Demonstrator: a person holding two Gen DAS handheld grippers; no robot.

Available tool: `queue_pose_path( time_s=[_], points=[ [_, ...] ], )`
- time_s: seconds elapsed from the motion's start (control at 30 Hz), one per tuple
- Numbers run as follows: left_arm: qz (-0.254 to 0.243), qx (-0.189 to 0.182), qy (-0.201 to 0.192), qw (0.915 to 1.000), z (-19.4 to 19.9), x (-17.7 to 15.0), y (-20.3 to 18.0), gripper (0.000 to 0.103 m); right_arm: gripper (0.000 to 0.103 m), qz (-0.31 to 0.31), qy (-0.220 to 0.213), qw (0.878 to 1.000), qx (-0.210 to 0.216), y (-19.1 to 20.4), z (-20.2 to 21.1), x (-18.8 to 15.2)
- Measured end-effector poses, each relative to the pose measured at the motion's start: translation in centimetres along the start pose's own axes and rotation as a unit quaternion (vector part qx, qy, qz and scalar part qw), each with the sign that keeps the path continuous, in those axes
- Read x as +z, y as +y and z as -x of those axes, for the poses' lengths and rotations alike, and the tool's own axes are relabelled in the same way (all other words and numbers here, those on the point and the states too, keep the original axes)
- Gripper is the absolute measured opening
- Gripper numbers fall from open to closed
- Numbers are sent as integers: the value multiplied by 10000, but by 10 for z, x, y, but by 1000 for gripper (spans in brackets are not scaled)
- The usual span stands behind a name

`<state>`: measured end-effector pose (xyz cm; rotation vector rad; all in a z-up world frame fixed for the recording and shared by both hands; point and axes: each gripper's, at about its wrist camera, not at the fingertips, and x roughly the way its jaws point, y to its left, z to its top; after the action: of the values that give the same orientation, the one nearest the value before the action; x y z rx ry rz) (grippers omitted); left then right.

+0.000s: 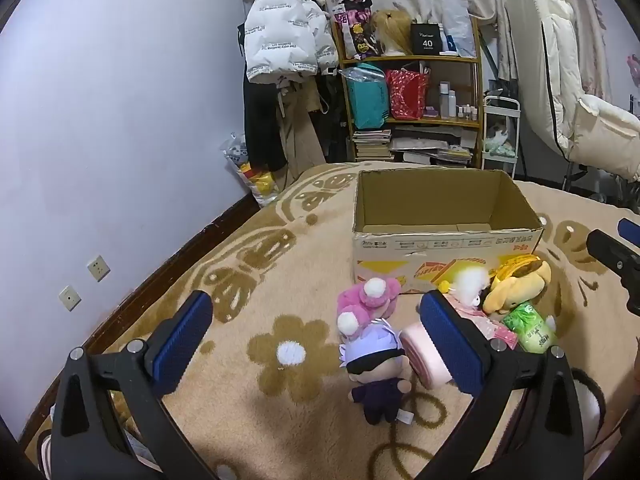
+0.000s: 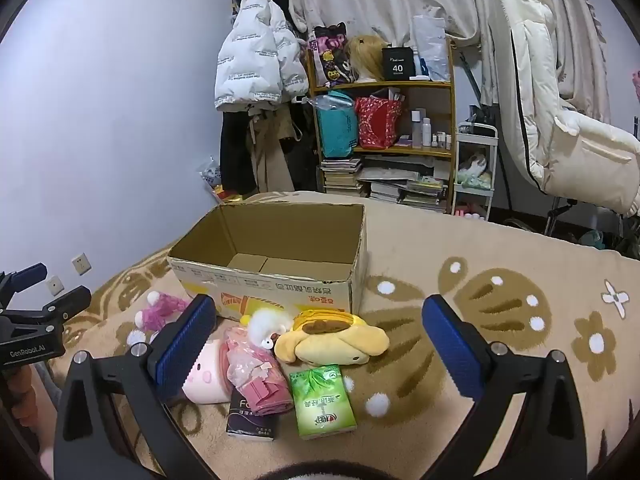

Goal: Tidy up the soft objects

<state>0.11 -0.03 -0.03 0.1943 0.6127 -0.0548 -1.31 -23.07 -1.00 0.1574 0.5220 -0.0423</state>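
Observation:
An open cardboard box (image 1: 448, 236) (image 2: 280, 284) stands empty on the flowered blanket. In front of it lie soft things: a pink plush (image 1: 370, 300) (image 2: 160, 312), a purple-haired doll (image 1: 378, 376), a pink round plush (image 1: 420, 354) (image 2: 206, 376), a yellow dog plush (image 1: 518, 284) (image 2: 332, 338), a green tissue pack (image 1: 530, 328) (image 2: 324, 400), a pink wrapped bundle (image 2: 256, 376) and a dark tissue pack (image 2: 250, 420). My left gripper (image 1: 316, 334) is open above the doll. My right gripper (image 2: 320, 344) is open over the yellow dog and the green pack. Neither holds anything.
The beige blanket (image 1: 280, 400) (image 2: 520, 360) covers the bed. A wall with sockets (image 1: 98, 268) runs along the left. Behind the bed stand a cluttered shelf (image 1: 412, 92) (image 2: 384, 120), hanging jackets (image 1: 284, 28) and a white coat (image 2: 560, 120).

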Motion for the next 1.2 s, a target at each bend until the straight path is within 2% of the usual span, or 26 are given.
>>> queue_pose_path(
  time_s=[0.27, 1.2],
  points=[
    [43, 37, -227, 9997, 5, -2, -1, 103, 103, 29, 11, 10000, -12, 0, 0, 0],
    [-11, 73, -164, 9998, 1, 0, 0, 103, 103, 68, 34, 10000, 31, 3, -1, -2]
  ],
)
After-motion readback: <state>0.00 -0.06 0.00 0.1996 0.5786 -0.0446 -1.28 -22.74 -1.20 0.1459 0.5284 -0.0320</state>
